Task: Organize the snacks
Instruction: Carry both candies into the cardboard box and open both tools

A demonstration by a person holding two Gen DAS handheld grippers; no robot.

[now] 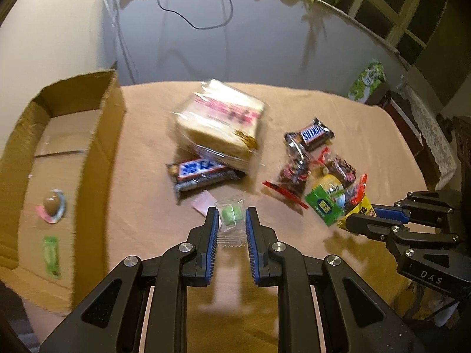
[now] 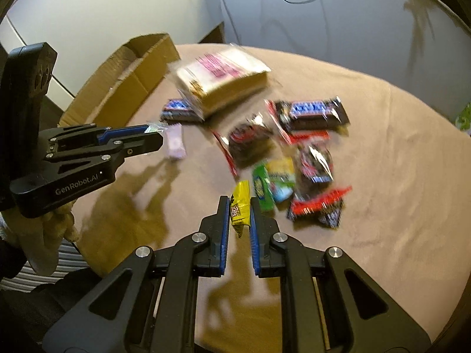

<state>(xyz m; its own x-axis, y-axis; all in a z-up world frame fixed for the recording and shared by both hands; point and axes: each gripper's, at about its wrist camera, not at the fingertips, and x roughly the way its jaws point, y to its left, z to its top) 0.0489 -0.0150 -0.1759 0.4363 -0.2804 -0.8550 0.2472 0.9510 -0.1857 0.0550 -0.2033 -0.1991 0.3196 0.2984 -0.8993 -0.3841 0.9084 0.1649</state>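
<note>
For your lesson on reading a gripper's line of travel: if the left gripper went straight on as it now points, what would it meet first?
Probably the pink wrapper or the Snickers bar just beyond the left gripper, which holds a green candy packet; depth is unclear.

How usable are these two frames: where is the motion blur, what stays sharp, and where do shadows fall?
Left wrist view: the clear-wrapped sliced bread loaf is smeared by motion, while the left gripper stays crisp. Right wrist view: the red-and-black snack packets blur, and hard gripper shadows cross the tan tablecloth.
</note>
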